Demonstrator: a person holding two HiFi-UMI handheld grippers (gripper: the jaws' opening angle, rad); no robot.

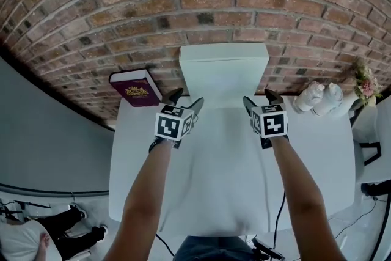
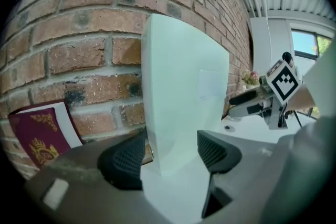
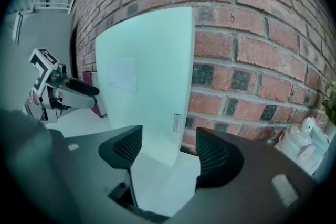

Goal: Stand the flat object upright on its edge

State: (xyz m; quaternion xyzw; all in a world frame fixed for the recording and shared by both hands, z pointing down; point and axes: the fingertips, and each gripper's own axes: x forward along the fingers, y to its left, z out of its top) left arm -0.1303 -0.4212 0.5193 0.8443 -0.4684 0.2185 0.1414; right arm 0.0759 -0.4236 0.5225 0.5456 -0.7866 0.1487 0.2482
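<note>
Left gripper, head view: my left gripper (image 1: pixel 186 99) is out in front of me over the white table (image 1: pixel 226 180). Its jaws are wide apart. Its tips are by the bottom left corner of the white box (image 1: pixel 223 73).
Right gripper, head view: my right gripper (image 1: pixel 259 98) has its jaws wide apart too. Its tips are by the bottom right corner of the box.
White box, head view: it stands up tall on its edge at the back of the table, close to the brick wall (image 1: pixel 183 3). It is between my two grippers.
Red book, head view: the red book (image 1: pixel 135 87) is at the back left corner of the table, by the wall, left of the box.
White toys, head view: the white toys (image 1: pixel 321 98) are at the back right, with flowers (image 1: pixel 366 84) beside them.
Left gripper view: the left gripper (image 2: pixel 170 157) is holding nothing. The corner of the white box (image 2: pixel 184 97) shows in the gap, but the pads (image 2: pixel 128 157) do not press on it. The red book (image 2: pixel 39 136) leans on the wall to the left. My right gripper (image 2: pixel 262 102) is far over on the right.
Right gripper view: the right gripper (image 3: pixel 163 152) is holding nothing. The white box (image 3: pixel 147 81) stands straight up, its corner in the gap, and the pads (image 3: pixel 212 152) are off it. A small sticker (image 3: pixel 177 122) is on its thin side. My left gripper (image 3: pixel 63 86) is over on the left.
</note>
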